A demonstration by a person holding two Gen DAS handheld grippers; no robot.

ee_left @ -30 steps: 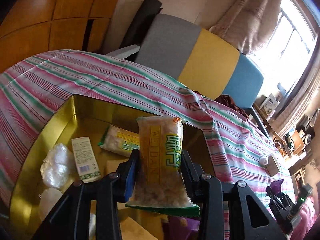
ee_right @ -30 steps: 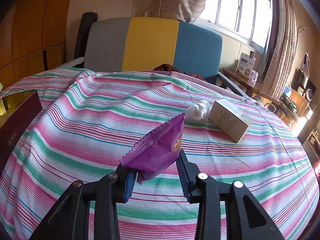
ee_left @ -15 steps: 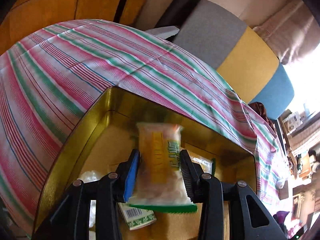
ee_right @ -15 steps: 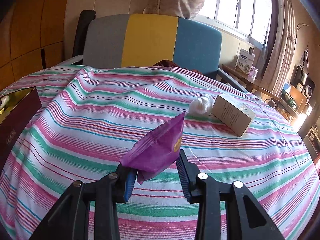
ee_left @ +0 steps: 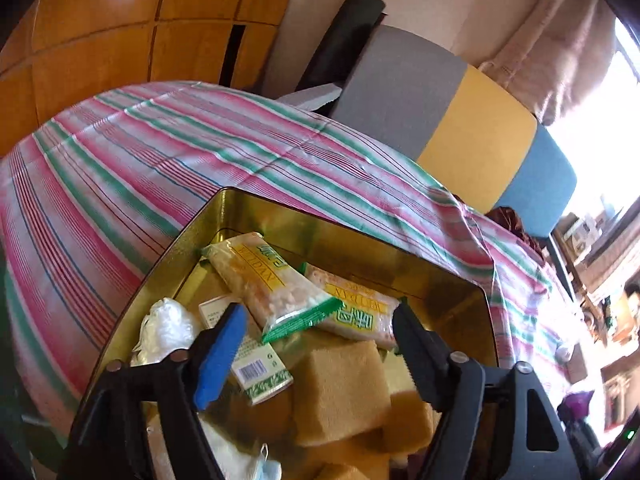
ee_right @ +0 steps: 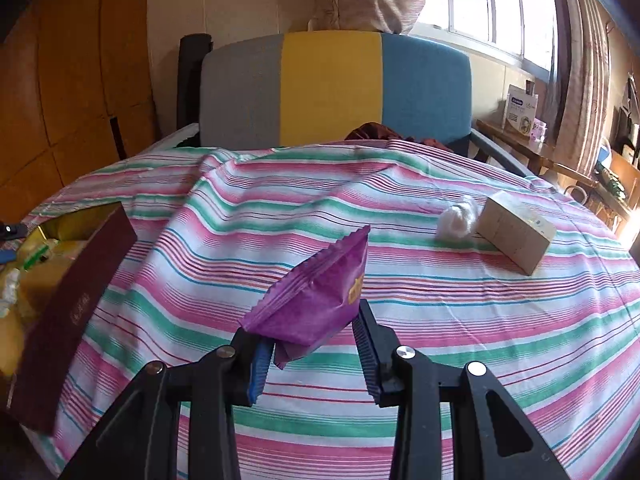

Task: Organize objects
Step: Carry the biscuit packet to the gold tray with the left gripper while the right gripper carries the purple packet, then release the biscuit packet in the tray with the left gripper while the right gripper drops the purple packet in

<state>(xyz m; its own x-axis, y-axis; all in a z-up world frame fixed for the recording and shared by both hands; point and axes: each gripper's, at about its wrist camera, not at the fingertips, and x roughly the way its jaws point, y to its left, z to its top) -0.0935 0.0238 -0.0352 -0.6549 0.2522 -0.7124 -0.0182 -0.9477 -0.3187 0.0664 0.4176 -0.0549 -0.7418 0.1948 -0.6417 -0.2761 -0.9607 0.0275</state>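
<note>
The gold tin (ee_left: 168, 264) is sitting at the worktop's left edge, taking the yellow rice-snack packet (ee_left: 264, 284), now lying free inside; the left tool (ee_left: 316, 328) has just been opening and is holding nothing. The right tool (ee_right: 316, 344) is pinching the purple sachet (ee_right: 320, 292): light, crinkly, slippery, likely best gripped mid-body.

Gold tin box (ee_left: 188, 240): polished metal inside, mirror-glossy; outer wall matt maroon (ee_right: 68, 312). Yellow-green clear snack packets (ee_left: 264, 280): shiny plastic film, grainy contents visible. Tan sponge blocks (ee_left: 340, 392) at 6 o'clock in the tin: porous, rough, matt. Striped pink-green tablecloth (ee_right: 400, 280): woven cloth, matt, creased. Purple crimped-edge sachet (ee_right: 320, 296): satin foil-plastic. Beige carton (ee_right: 516, 236) at 2 o'clock: matt cardboard. Gripper pads (ee_left: 220, 356): ribbed blue rubbery plastic.
</note>
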